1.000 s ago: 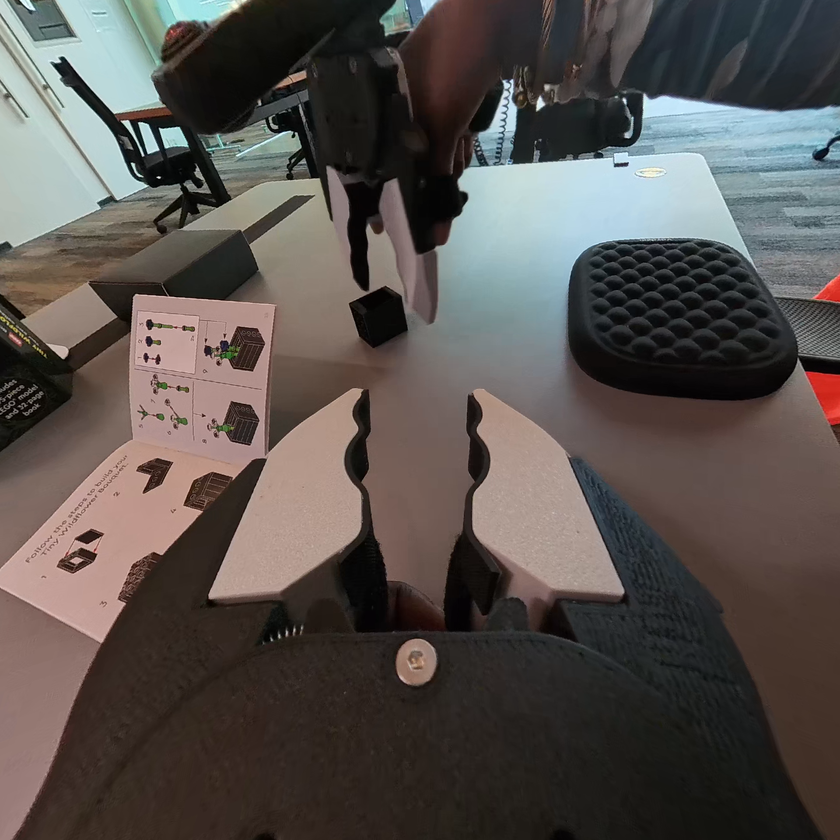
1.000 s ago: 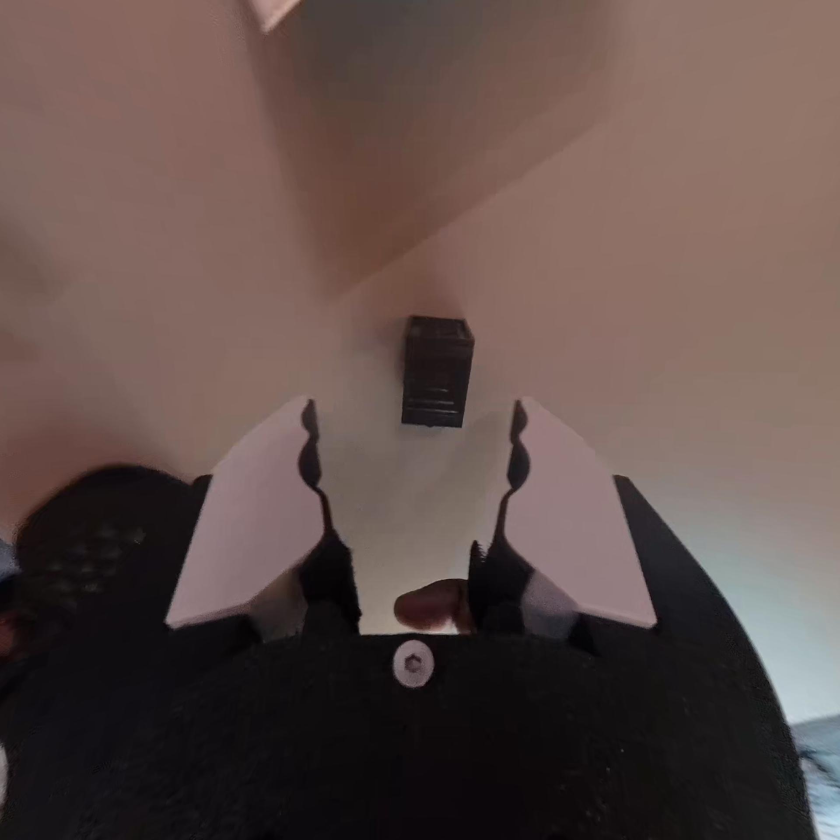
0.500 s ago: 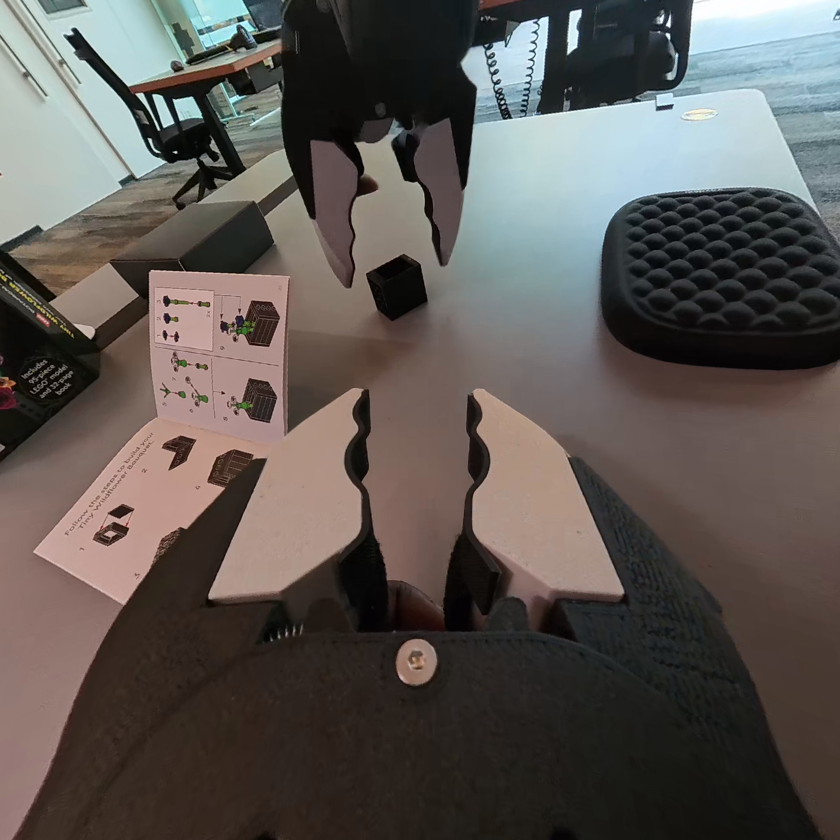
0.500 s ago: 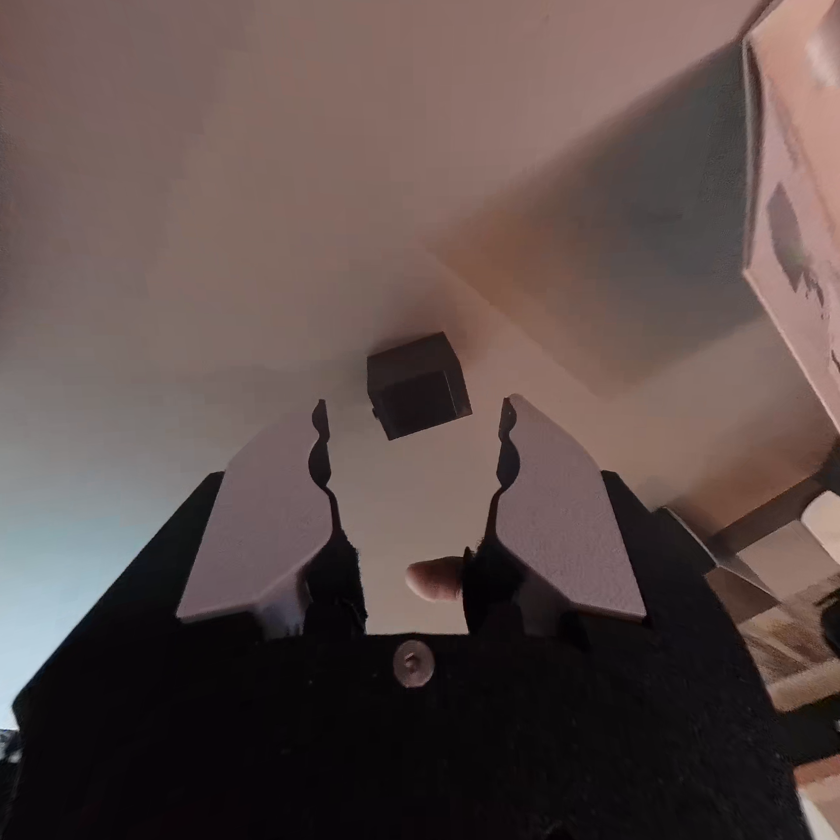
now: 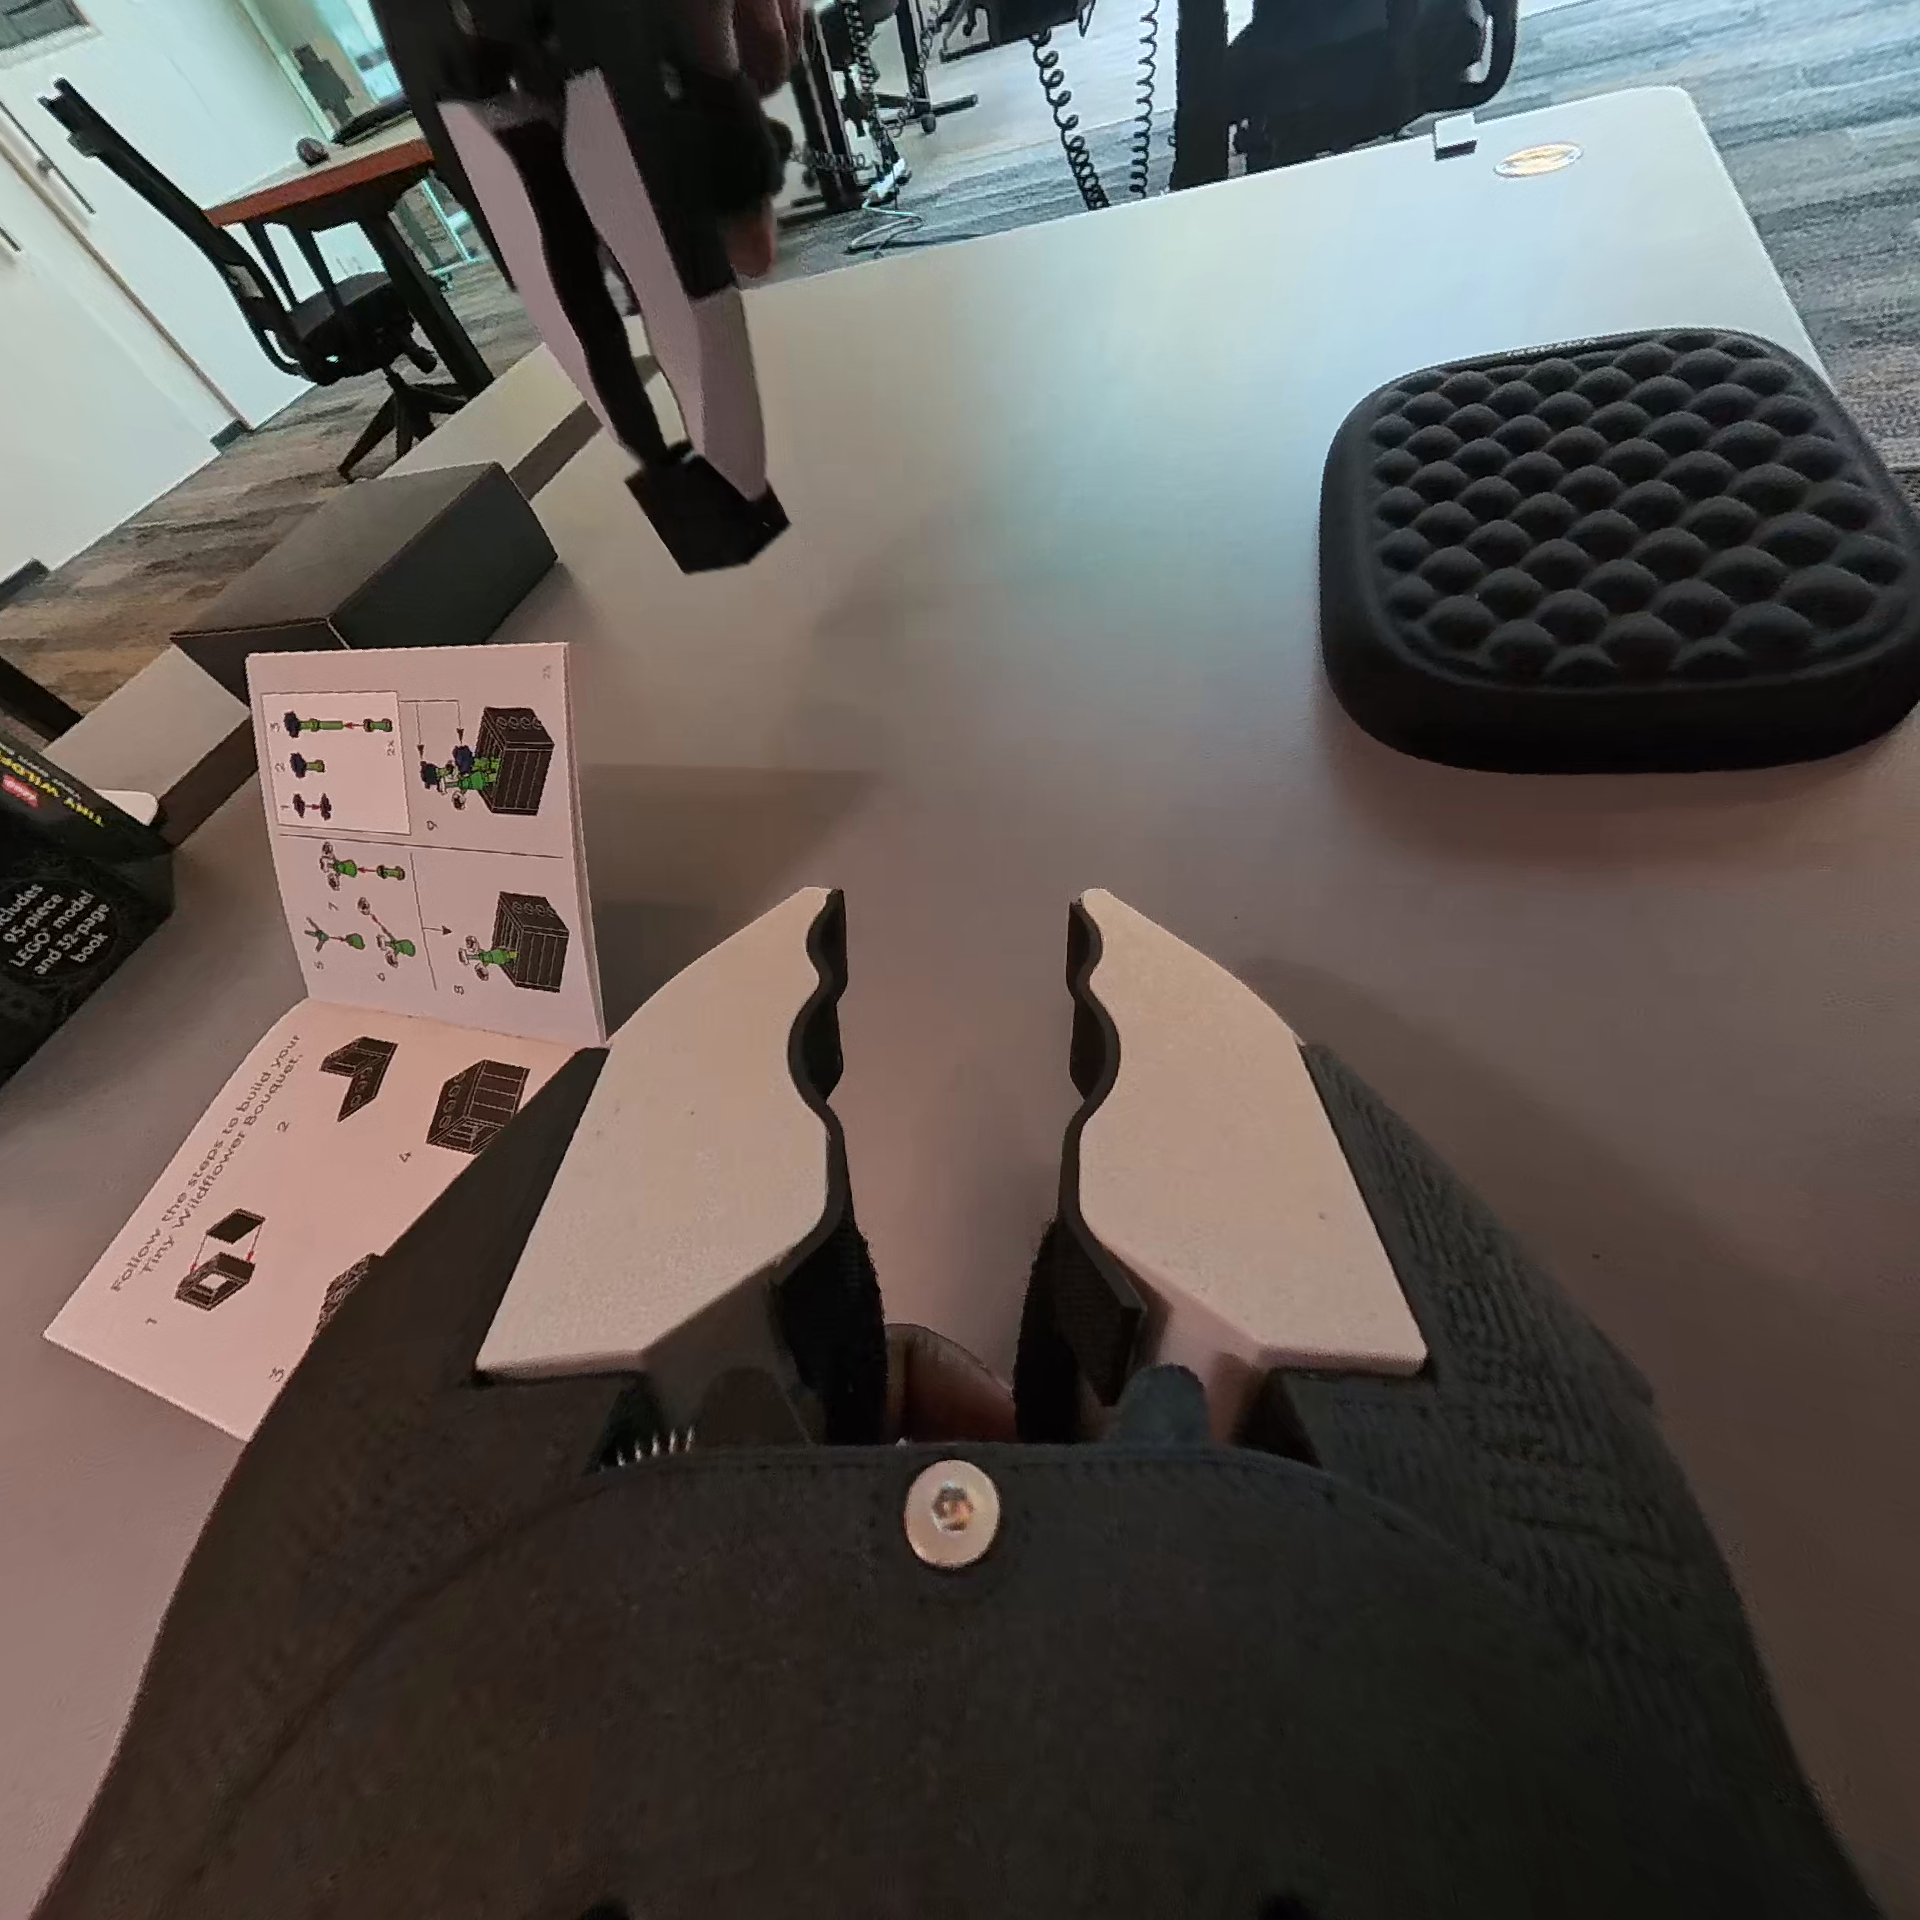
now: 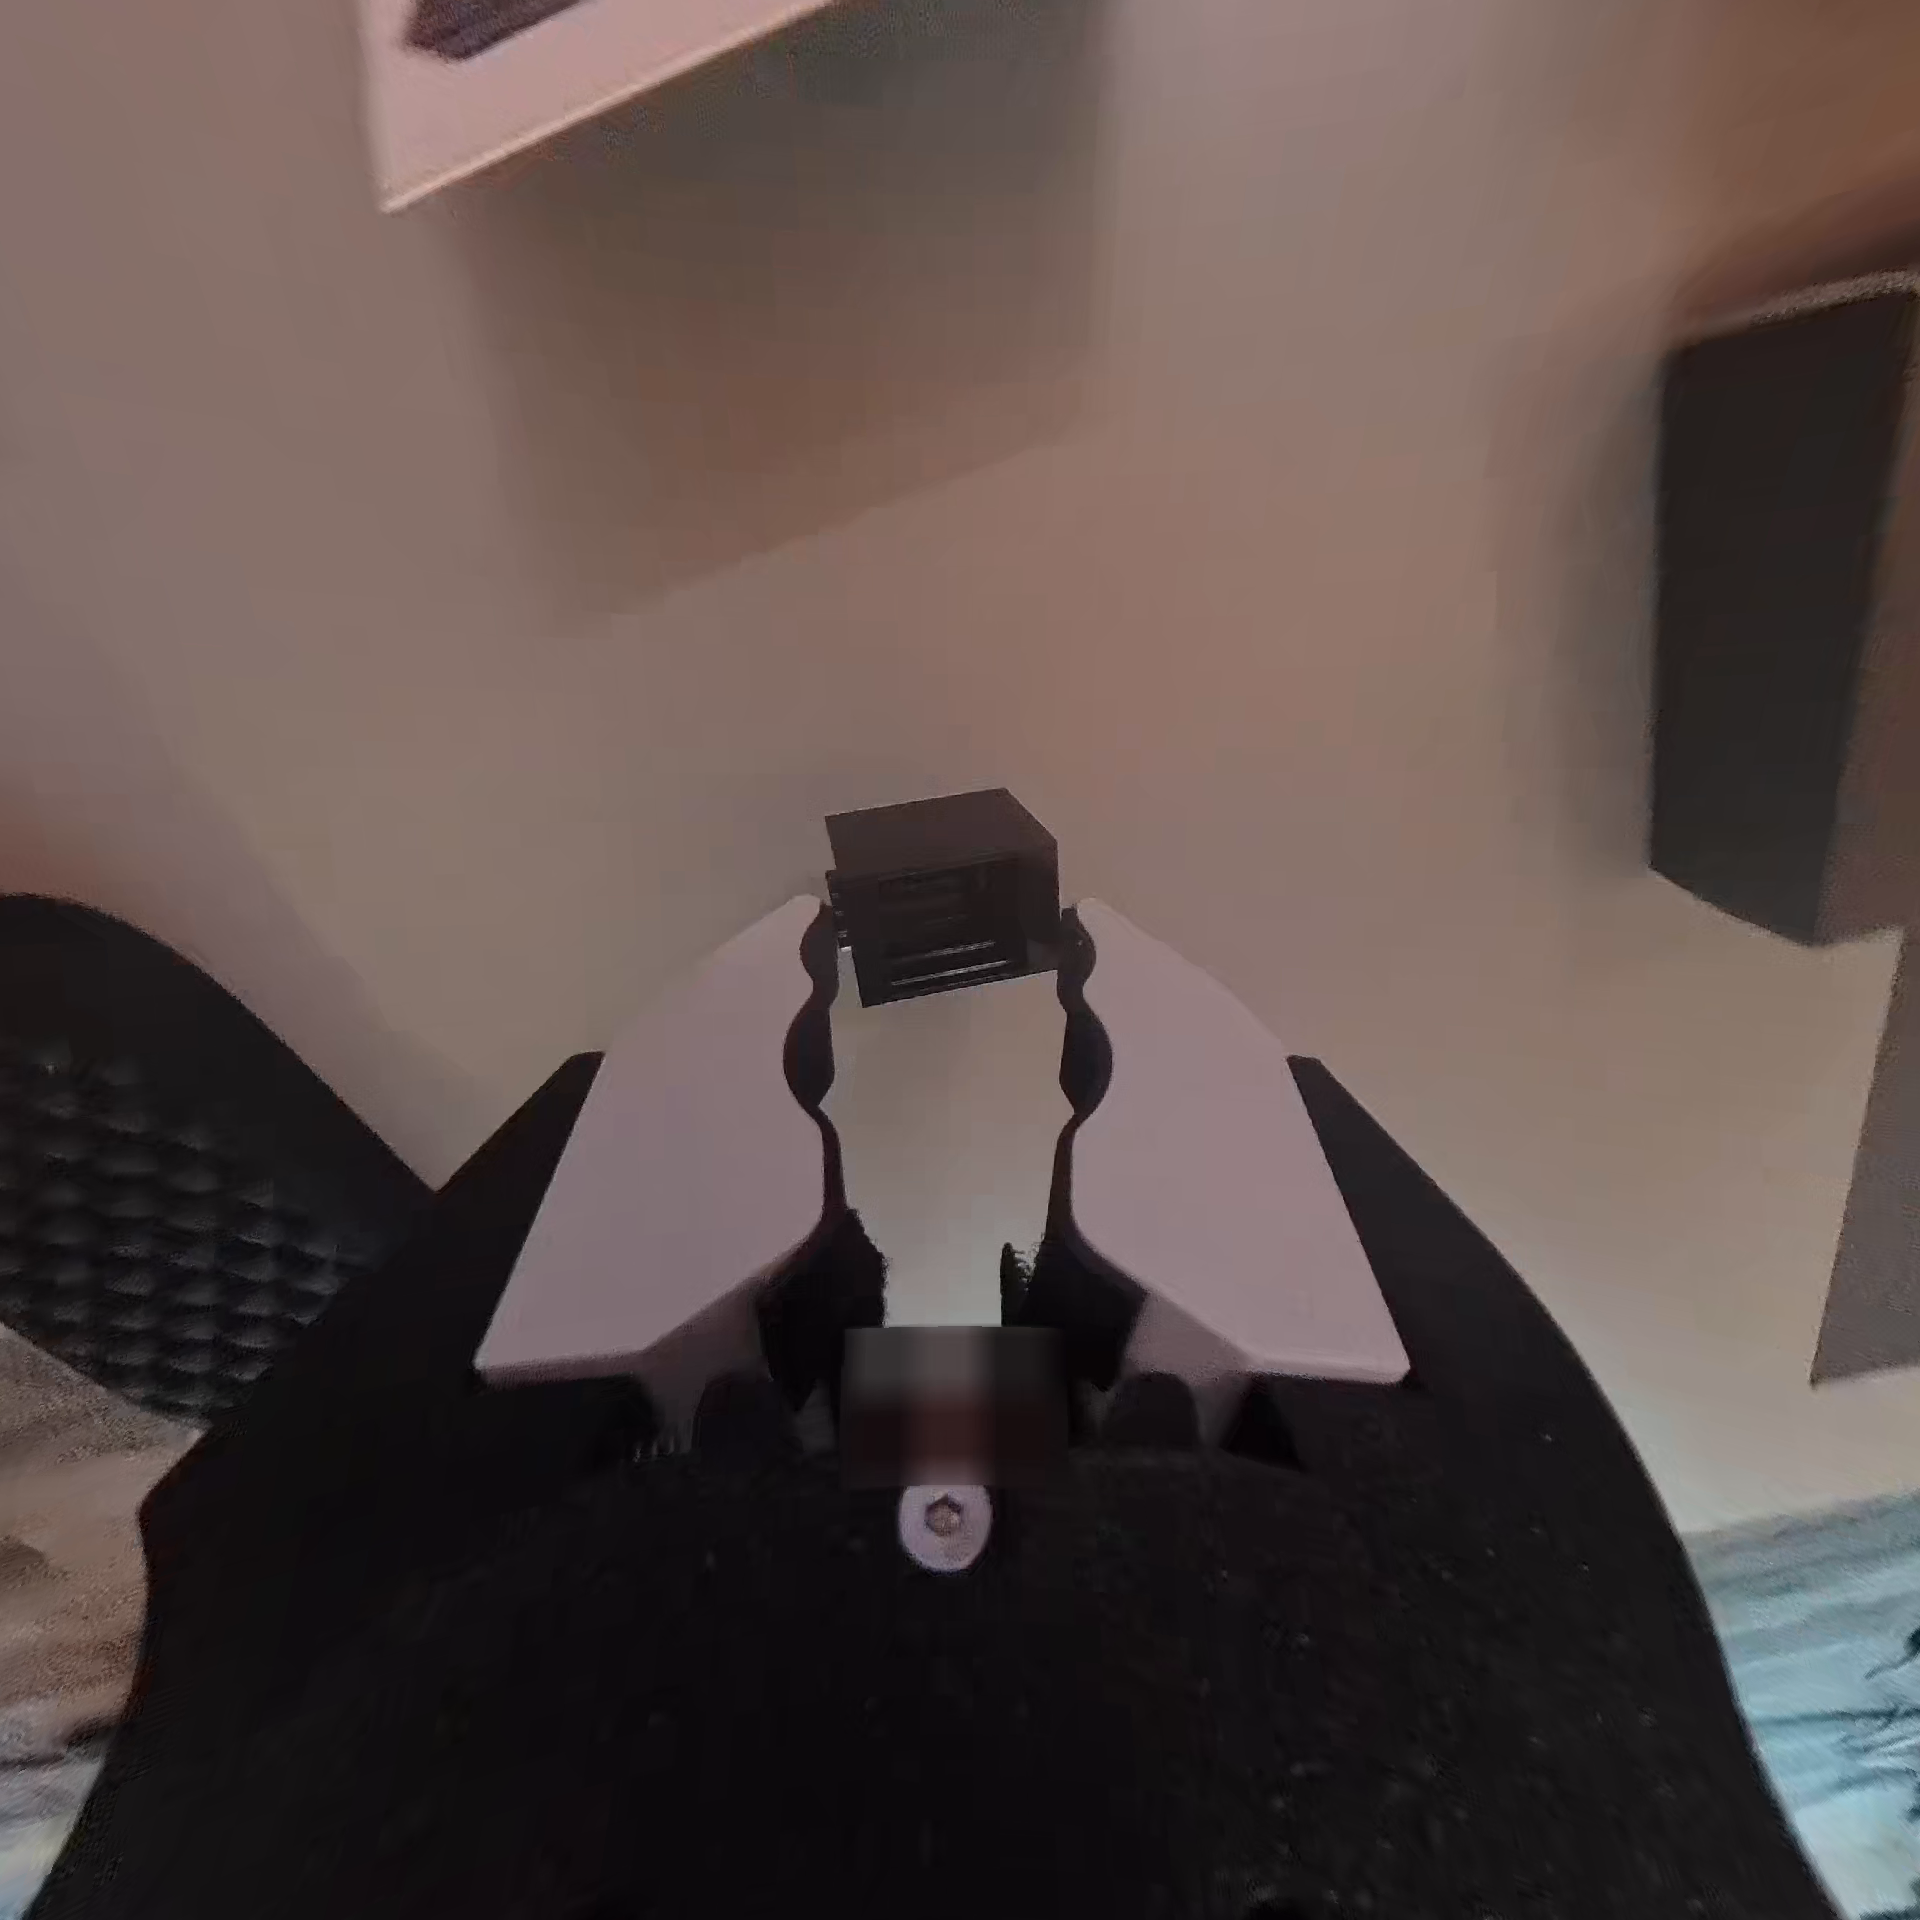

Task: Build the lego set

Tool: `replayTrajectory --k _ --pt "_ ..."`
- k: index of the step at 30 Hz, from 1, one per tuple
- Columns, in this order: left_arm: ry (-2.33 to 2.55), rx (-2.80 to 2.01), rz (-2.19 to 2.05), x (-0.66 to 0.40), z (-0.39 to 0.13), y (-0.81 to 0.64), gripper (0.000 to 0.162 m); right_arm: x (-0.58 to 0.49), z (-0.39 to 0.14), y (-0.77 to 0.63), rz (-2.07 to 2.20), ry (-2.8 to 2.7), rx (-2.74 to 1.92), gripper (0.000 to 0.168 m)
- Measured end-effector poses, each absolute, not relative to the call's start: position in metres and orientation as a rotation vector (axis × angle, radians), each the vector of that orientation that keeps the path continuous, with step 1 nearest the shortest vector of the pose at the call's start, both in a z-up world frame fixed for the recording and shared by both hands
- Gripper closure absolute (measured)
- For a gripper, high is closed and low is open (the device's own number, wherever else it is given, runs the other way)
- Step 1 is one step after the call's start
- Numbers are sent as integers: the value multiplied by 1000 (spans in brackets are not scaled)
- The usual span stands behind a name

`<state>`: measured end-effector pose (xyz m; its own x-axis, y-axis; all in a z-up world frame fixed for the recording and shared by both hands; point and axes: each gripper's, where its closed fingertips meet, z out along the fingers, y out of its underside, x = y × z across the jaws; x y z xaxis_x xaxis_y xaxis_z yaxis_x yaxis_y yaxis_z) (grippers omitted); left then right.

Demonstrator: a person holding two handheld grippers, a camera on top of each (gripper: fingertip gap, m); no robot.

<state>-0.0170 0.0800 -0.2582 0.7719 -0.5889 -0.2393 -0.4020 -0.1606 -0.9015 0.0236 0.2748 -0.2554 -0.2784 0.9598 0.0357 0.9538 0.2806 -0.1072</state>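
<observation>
A small black lego box [image 6: 940, 894] sits between the tips of my right gripper [image 6: 951, 914], which is shut on it. In the left wrist view the same box [image 5: 710, 516] hangs in that gripper [image 5: 698, 480], lifted above the grey table [image 5: 1039, 582]. My left gripper [image 5: 954, 914] is open and empty, low over the table near its front. The open instruction booklet [image 5: 416, 831] lies and stands to its left.
A black dimpled pad [image 5: 1621, 551] lies at the right. A black lego package [image 5: 62, 914] and a dark flat box [image 5: 395, 571] sit at the left. Office chairs and a desk stand beyond the table's far edge. The grippers' ends are close to 20 cm from one another. The black lego package [image 5: 62, 914] is about 25 cm from my right fingertips.
My right gripper has closed on the black box and lifted it off the table, moving left and up. My left gripper stays open and has barely moved.
</observation>
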Motion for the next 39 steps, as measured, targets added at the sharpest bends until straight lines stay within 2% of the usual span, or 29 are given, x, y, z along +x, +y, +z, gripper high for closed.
replayTrajectory --k 9,14,21,23,26,31,34,35,36,38,39 --pt "753 -1775 -213 -18 -255 80 121 14 -269 295 -9 -2388 -1761 127" --pt "754 -1781 -203 -19 -256 80 121 19 -291 304 -142 -2302 -1895 127" --pt "760 -1784 -201 -18 -257 80 121 17 -294 305 -148 -2283 -1934 127" --pt "761 -1783 -202 -18 -256 80 121 16 -292 301 -101 -2272 -1958 117" --pt "755 -1783 -204 -19 -256 80 121 3 -276 288 84 -2175 -1989 99" --pt "739 -1782 -209 -19 -254 80 121 -53 -228 224 853 -1773 -1923 100" --pt "739 -1786 -213 -19 -255 80 121 -69 -238 200 1120 -1587 -2001 96" --pt "742 -1788 -213 -18 -255 80 121 -73 -245 197 1184 -1532 -2039 98" --pt "744 -1789 -211 -18 -256 80 121 -76 -252 196 1243 -1468 -2075 109" --pt "744 -1791 -204 -19 -256 81 121 -81 -254 193 1421 -1320 -2100 149" --pt "738 -1792 -197 -20 -256 81 121 -81 -253 193 1494 -1244 -2106 160"
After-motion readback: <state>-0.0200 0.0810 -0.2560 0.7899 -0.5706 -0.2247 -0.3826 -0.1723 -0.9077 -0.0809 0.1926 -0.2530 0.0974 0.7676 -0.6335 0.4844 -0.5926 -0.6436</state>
